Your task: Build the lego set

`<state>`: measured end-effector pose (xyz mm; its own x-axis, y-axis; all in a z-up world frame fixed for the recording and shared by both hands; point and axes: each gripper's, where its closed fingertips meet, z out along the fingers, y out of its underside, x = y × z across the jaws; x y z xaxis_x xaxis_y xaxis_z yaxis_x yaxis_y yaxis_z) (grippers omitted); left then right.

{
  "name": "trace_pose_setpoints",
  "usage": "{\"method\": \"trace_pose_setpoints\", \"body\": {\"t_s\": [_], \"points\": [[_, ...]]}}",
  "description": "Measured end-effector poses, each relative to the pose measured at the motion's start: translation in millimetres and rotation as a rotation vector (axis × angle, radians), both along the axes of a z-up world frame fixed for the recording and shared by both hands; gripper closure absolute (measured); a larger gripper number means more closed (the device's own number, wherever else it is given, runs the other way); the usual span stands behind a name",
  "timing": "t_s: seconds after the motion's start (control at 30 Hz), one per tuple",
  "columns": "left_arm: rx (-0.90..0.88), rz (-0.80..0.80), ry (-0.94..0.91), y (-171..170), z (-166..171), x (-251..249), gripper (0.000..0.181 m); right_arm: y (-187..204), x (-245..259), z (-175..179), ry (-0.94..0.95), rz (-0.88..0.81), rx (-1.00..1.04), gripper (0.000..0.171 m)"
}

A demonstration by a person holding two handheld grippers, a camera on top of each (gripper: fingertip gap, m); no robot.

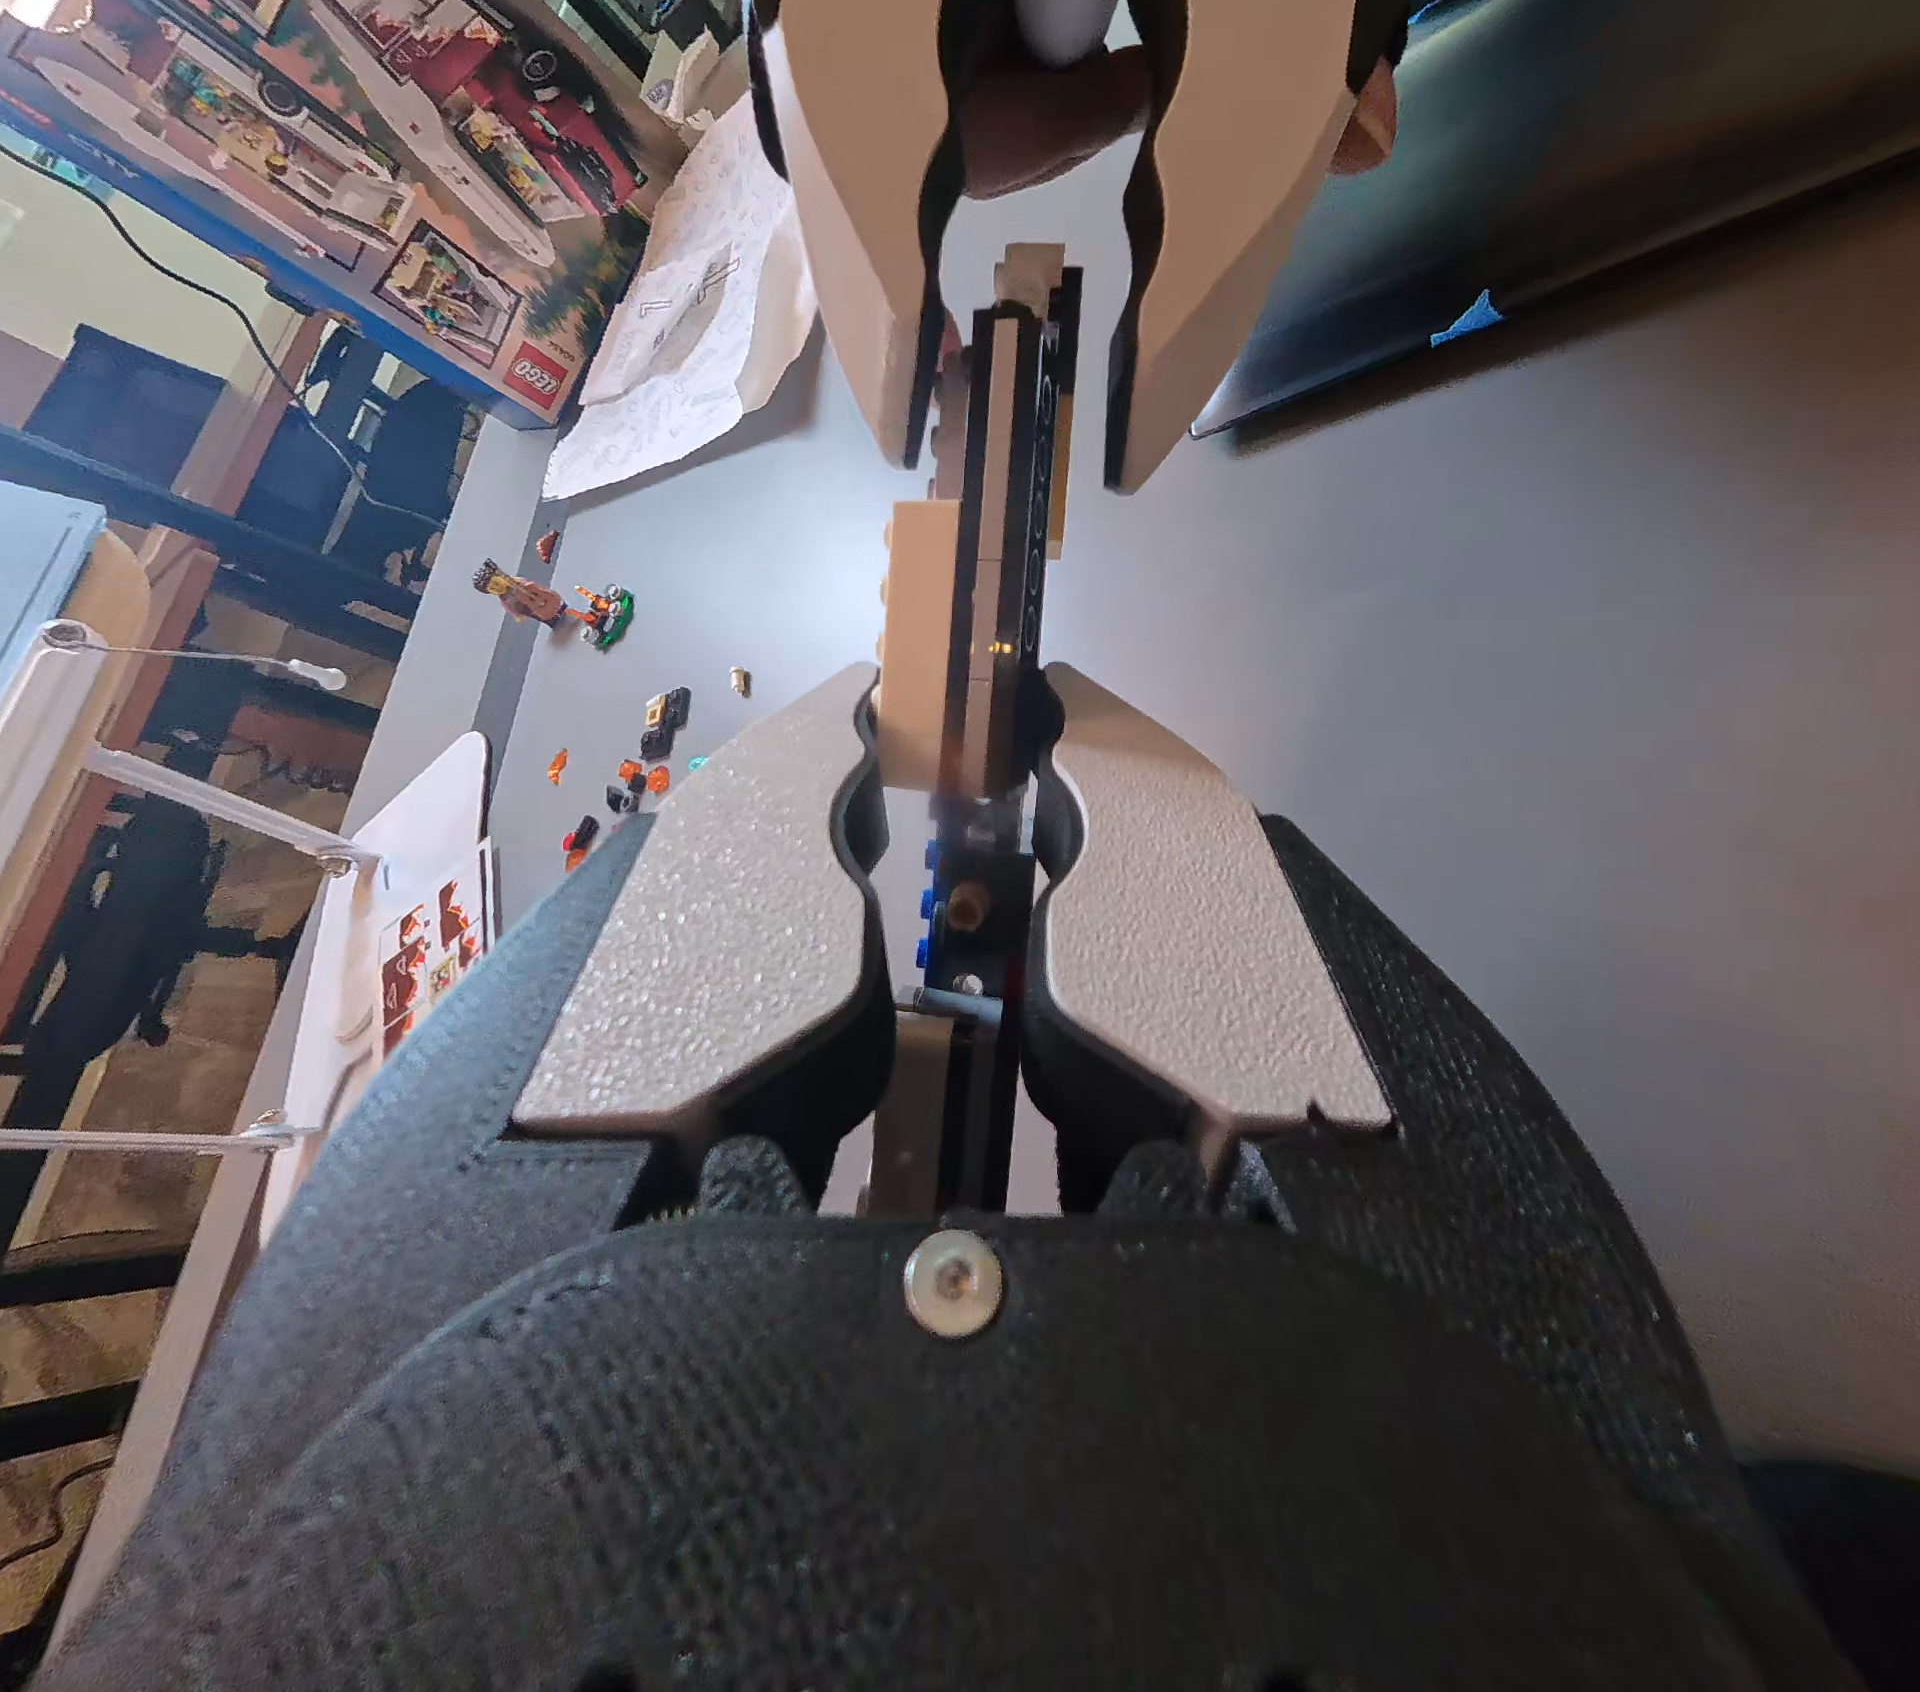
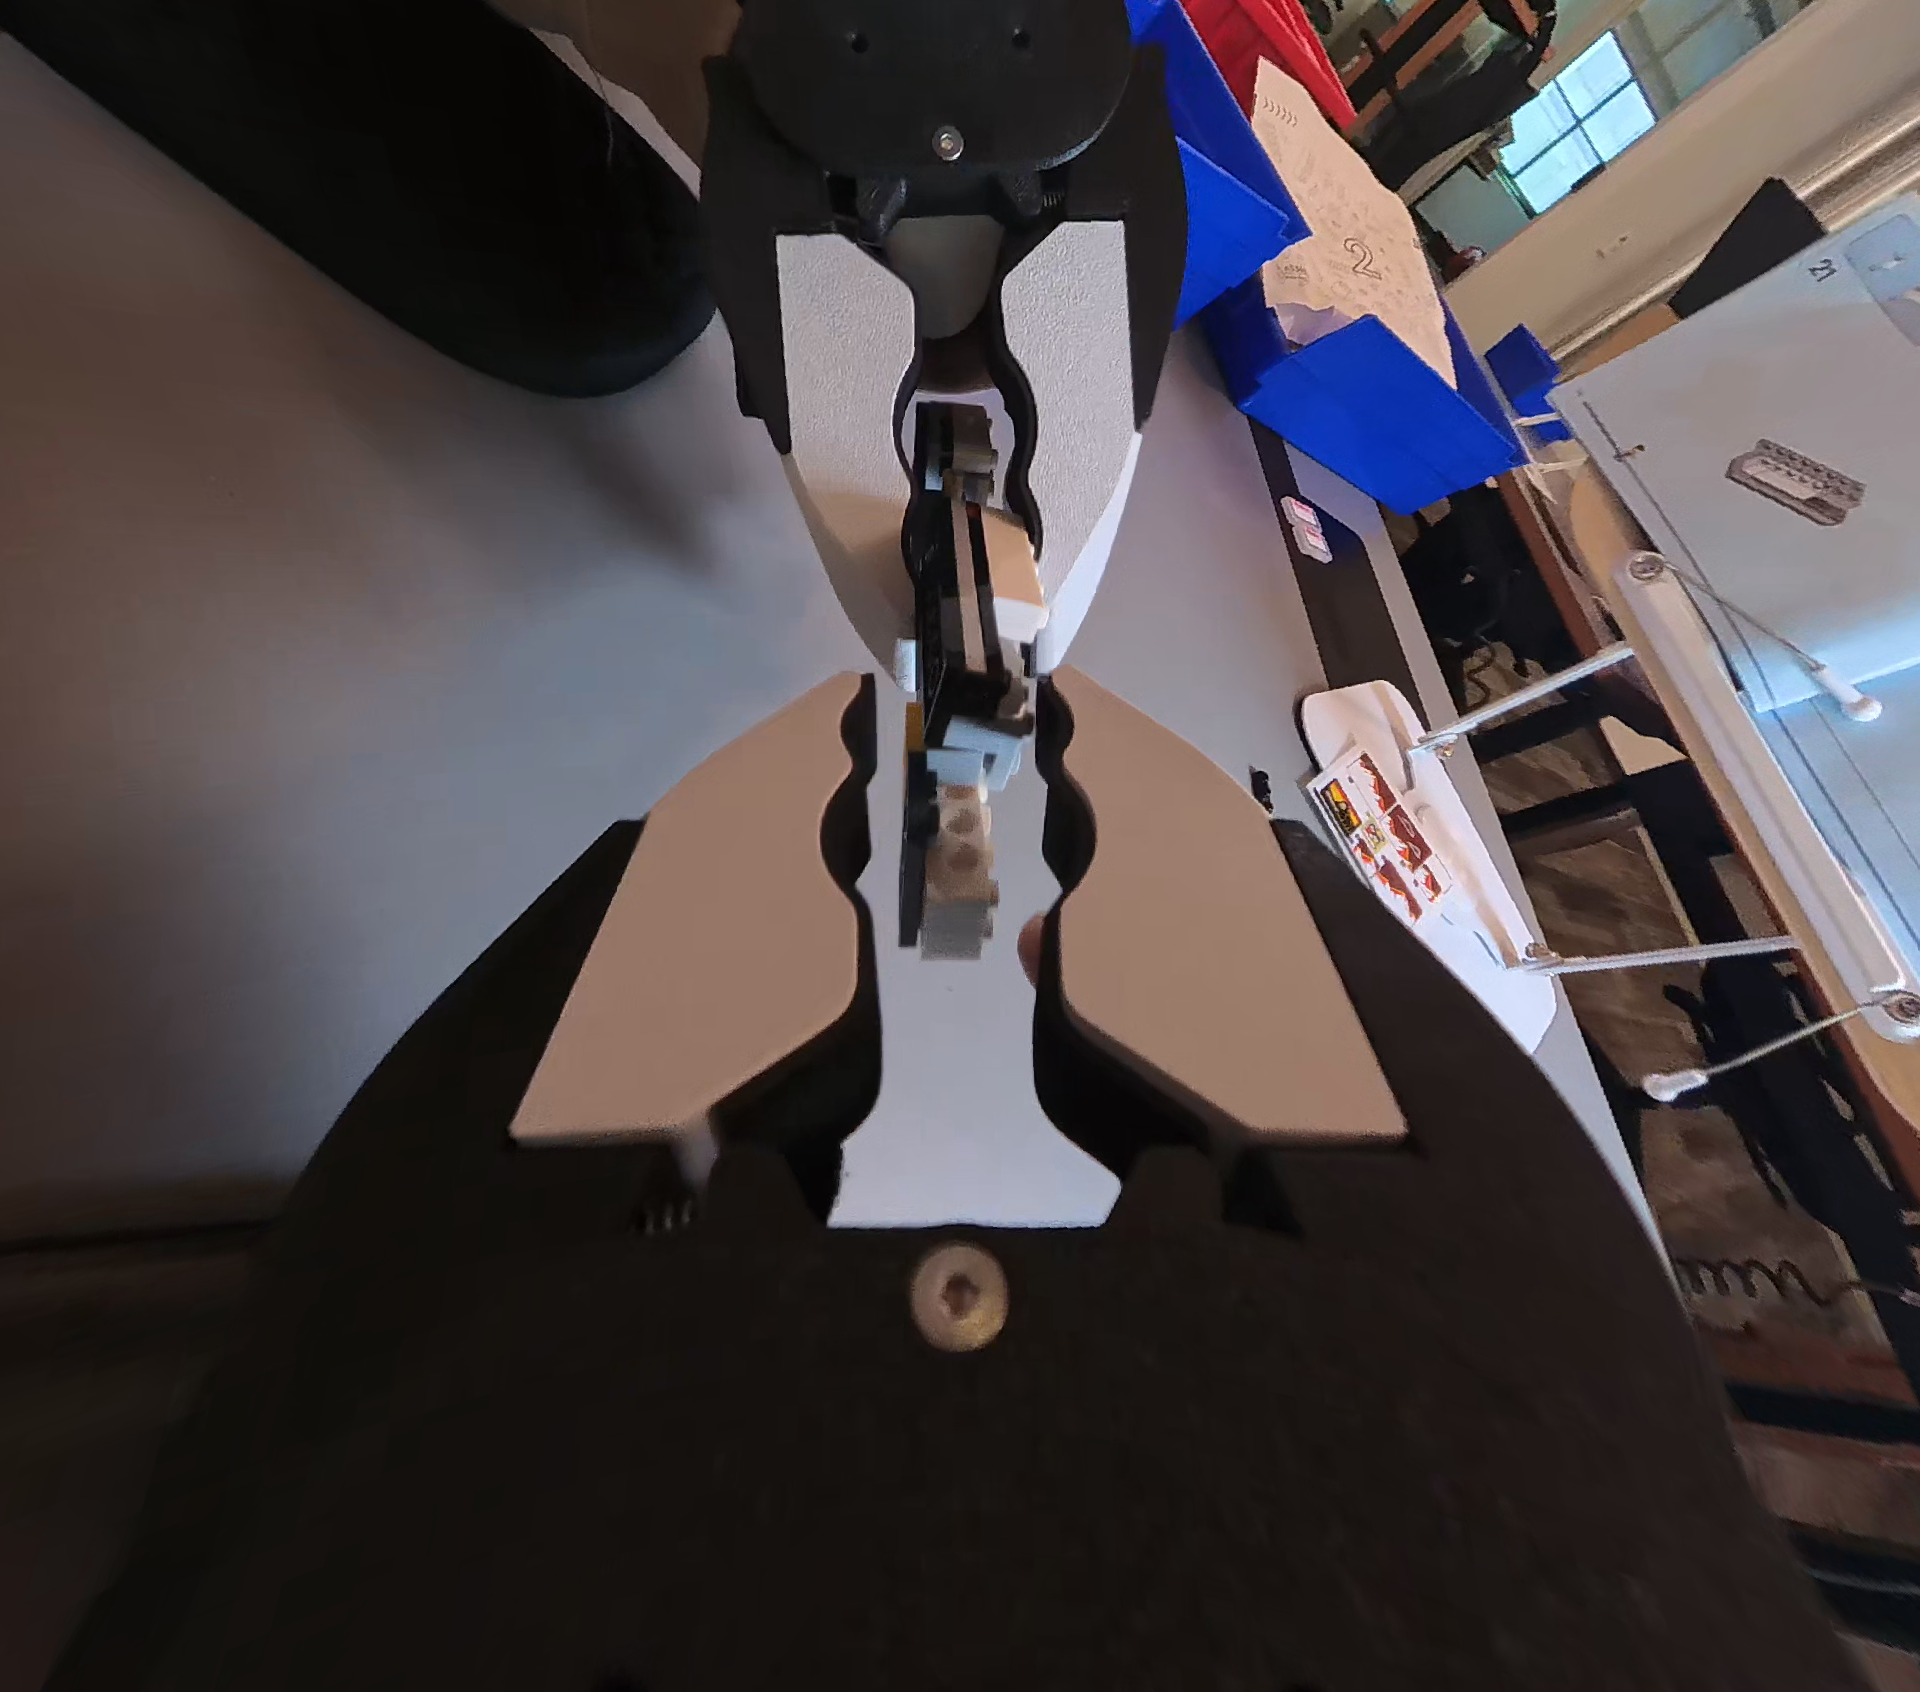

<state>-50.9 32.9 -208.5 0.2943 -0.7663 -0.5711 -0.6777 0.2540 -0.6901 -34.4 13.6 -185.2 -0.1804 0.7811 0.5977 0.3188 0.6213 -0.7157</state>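
A long, thin black-and-white lego assembly (image 1: 1003,562) hangs in mid-air above the grey bench (image 1: 1455,707), spanned end to end between two tools. The left tool (image 1: 961,743) is clamped on its near end. The right tool (image 1: 1013,437) straddles the far end with its fingers parted, a gap showing on both sides. The assembly looks light and stiff, but likely to snap apart at its seams if twisted; the flat sides seem the safest hold. Loose pieces (image 1: 623,769) lie toward the bench edge, near the set's box (image 1: 312,84).
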Motion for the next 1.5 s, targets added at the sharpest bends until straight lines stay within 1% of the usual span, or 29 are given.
{"method": "trace_pose_setpoints", "body": {"t_s": [0.17, 0.23, 0.3, 0.5, 0.7, 0.83, 0.93, 1.07, 1.17, 1.27, 1.5], "points": [[-0.037, -0.018, -0.032, -2, 0, -1, 0.156, 4, 0, -5, -0.026, 0.006, -0.006, 0.14], [-0.051, -0.034, -0.037, -5, 0, 3, 0.156, 3, -2, -7, -0.022, 0.006, 0.011, 0.145], [-0.05, -0.036, -0.037, -5, -1, 4, 0.156, 3, -1, -7, -0.022, 0.006, 0.003, 0.146], [-0.05, -0.021, -0.017, -2, -4, 1, 0.156, 3, -3, -7, -0.009, -0.017, -0.09, 0.151], [-0.089, -0.016, -0.016, -2, -14, -1, 0.156, 4, -6, -16, -0.02, -0.034, -0.202, 0.151], [-0.112, -0.015, -0.031, 0, -16, -4, 0.154, 7, -8, -20, -0.018, -0.055, -0.348, 0.151], [-0.093, -0.006, -0.022, 3, -17, -5, 0.15, 9, -9, -22, -0.016, -0.059, -0.436, 0.151], [-0.111, -0.02, -0.049, 0, -11, -3, 0.147, 12, -9, -29, -0.036, -0.08, -0.467, 0.151], [-0.135, -0.01, -0.027, 1, -14, -4, 0.145, 11, -10, -29, -0.036, -0.081, -0.546, 0.151], [-0.129, -0.003, -0.006, 5, -18, -3, 0.15, 14, -11, -31, -0.043, -0.108, -0.676, 0.151], [-0.251, -0.005, -0.016, 6, -21, -2, 0.151, 17, -9, -33, -0.067, -0.12, -0.904, 0.151]]}}
